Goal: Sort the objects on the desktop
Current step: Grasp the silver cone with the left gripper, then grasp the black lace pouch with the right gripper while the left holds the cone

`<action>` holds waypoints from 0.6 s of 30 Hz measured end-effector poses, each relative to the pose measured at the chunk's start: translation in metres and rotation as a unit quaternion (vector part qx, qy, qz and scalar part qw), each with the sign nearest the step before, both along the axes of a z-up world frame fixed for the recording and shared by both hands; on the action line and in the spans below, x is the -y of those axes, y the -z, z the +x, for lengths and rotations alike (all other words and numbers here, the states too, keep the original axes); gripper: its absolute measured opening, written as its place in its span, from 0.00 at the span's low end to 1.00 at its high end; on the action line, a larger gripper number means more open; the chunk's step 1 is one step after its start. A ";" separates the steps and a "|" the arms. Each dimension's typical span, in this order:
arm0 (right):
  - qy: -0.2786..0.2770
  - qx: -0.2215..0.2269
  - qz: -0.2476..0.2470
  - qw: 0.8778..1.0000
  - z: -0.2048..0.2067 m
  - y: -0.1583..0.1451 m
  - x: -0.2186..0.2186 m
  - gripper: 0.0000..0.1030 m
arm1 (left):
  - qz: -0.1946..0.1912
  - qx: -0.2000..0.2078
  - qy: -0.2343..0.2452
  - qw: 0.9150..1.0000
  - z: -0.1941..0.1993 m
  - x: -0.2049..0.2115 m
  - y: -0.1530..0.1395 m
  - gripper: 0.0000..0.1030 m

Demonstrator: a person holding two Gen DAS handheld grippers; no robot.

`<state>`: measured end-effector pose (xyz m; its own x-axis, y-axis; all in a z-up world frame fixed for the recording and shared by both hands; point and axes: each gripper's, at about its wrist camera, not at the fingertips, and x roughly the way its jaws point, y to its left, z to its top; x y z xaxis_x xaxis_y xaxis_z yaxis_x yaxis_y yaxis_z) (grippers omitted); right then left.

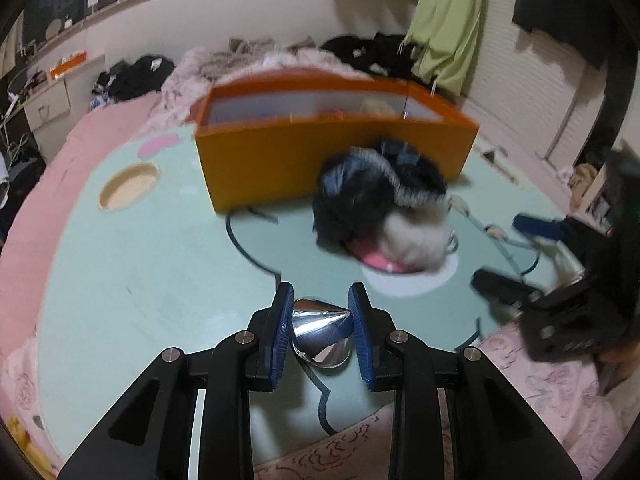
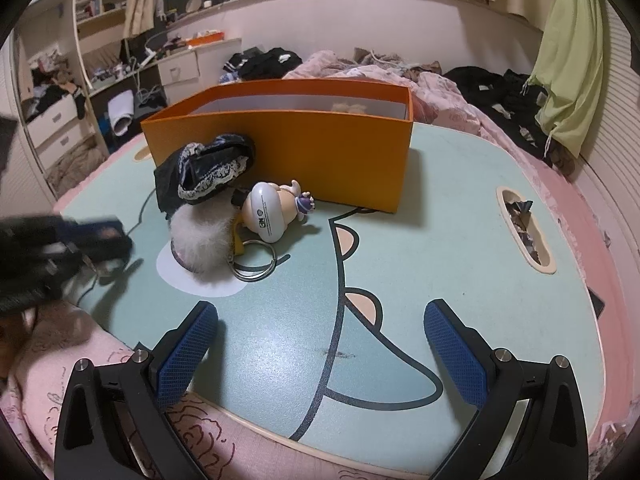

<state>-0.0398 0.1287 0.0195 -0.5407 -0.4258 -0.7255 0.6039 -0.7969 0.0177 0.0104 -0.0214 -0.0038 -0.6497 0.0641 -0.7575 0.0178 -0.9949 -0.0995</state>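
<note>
My left gripper (image 1: 321, 298) is shut on a shiny silver cone (image 1: 320, 328), its blue pads pressing both sides just above the mint-green table (image 1: 140, 280). An open orange box (image 1: 320, 152) stands behind. In front of it lie a dark lace-trimmed cloth (image 1: 360, 196) and a white fluffy pompom (image 1: 416, 236). In the right wrist view my right gripper (image 2: 322, 312) hangs open over the table's near edge, holding nothing. Ahead of it are the cloth (image 2: 208, 168), the pompom (image 2: 200, 240), a small white figurine (image 2: 272, 208) on its side and a metal key ring (image 2: 256, 264). The left gripper (image 2: 92, 240) shows blurred at the left.
The table has an oval cut-out (image 2: 524, 228) at the right holding dark scraps, and a round one (image 1: 128, 186) at the far left. Pink bedding (image 2: 60, 380) surrounds the table. Clothes (image 2: 492, 88) lie piled behind the orange box (image 2: 300, 152).
</note>
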 end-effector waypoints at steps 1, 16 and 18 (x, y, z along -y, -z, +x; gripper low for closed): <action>0.000 0.002 -0.009 1.000 -0.001 -0.001 -0.002 1.00 | -0.005 -0.004 -0.001 1.000 0.001 -0.002 -0.001 0.28; -0.078 0.025 -0.128 0.988 -0.028 -0.059 0.051 1.00 | -0.031 -0.008 -0.002 0.999 0.001 -0.008 0.000 0.28; -0.091 0.018 -0.098 0.991 -0.031 -0.063 0.071 1.00 | -0.031 -0.009 -0.002 0.999 0.001 -0.008 0.000 0.28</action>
<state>-0.0711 0.0574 0.0821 -0.4181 -0.6489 -0.6357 0.7331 -0.6543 0.1856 0.0114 -0.0132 -0.0040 -0.6628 0.0148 -0.7487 0.0210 -0.9990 -0.0384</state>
